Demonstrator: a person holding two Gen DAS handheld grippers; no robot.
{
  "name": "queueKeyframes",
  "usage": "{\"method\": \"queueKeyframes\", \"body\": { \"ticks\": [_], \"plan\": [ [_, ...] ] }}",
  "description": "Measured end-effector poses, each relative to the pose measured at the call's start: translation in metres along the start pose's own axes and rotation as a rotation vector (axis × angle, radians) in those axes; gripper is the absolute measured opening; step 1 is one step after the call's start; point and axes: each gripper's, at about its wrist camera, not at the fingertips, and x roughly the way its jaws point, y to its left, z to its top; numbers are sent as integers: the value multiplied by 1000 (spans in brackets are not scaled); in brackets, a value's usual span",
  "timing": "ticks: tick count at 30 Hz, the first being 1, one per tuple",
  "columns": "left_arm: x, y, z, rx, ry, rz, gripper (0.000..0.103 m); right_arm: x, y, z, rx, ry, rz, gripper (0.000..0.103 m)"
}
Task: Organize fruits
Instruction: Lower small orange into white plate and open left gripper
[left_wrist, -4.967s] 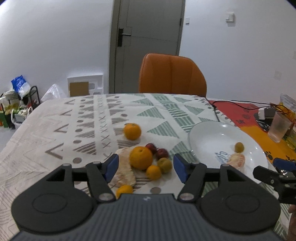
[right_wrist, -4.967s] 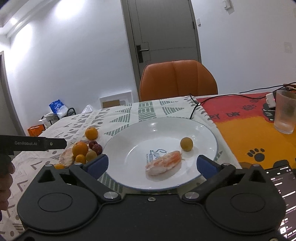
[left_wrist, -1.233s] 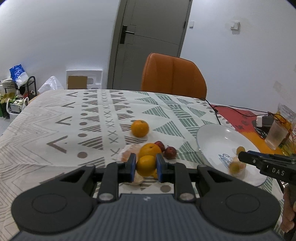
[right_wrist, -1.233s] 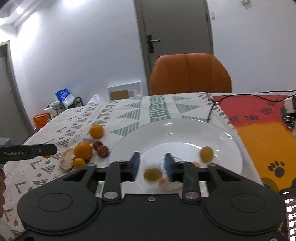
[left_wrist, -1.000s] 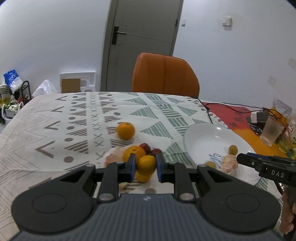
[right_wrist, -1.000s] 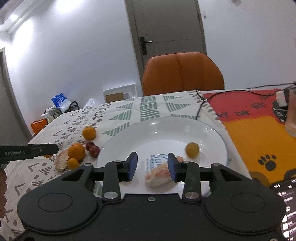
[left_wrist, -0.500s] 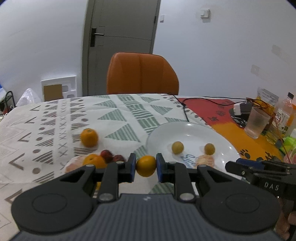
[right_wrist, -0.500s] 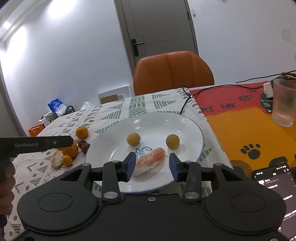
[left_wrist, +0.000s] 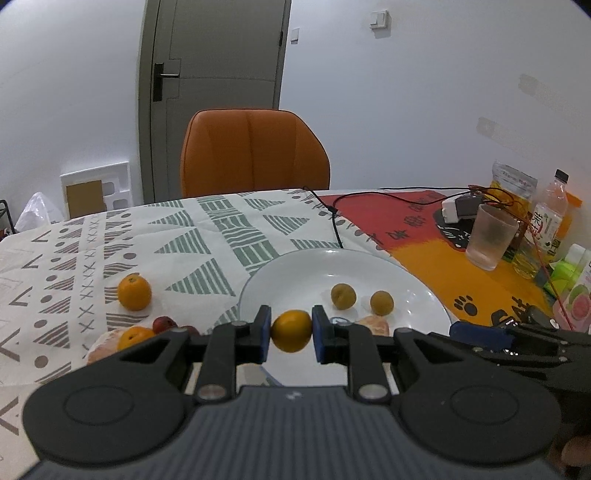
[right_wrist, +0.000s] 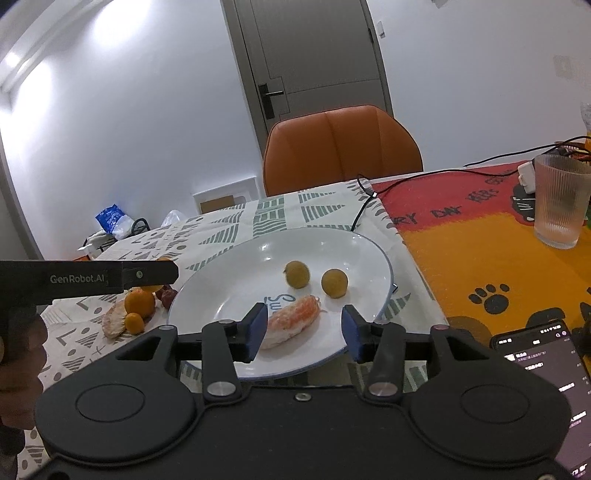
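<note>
A: Left claw is clamping the small orange between its pads, hanging over the white plate's near rim.

B: Right claw is opening, nothing gripped, peeled segment lying on the plate between its fingers.

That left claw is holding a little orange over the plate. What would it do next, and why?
Probably lower and let go. The left gripper is shut on the orange above the plate, where two small fruits already sit, and there is bare space near its front edge.
</note>
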Motion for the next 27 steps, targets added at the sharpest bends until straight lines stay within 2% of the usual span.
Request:
{"method": "queueKeyframes", "body": {
  "ticks": [6,13,16,23,27],
  "plan": [
    [-5,11,-2,-18,8,31,26,1,2,-1,-1,1,10,48],
    [-15,26,-5,-32,1,69,48,3,11,-2,-8,3,24,52],
    [-19,33,-6,-41,-5,81,52,4,15,0,-14,3,30,52],
    [-27,48,-9,-63,-5,104,52,7,27,4,-31,2,48,54],
    [-32,58,-12,-76,-16,123,64,10,38,5,-49,8,62,55]
  ]
}}
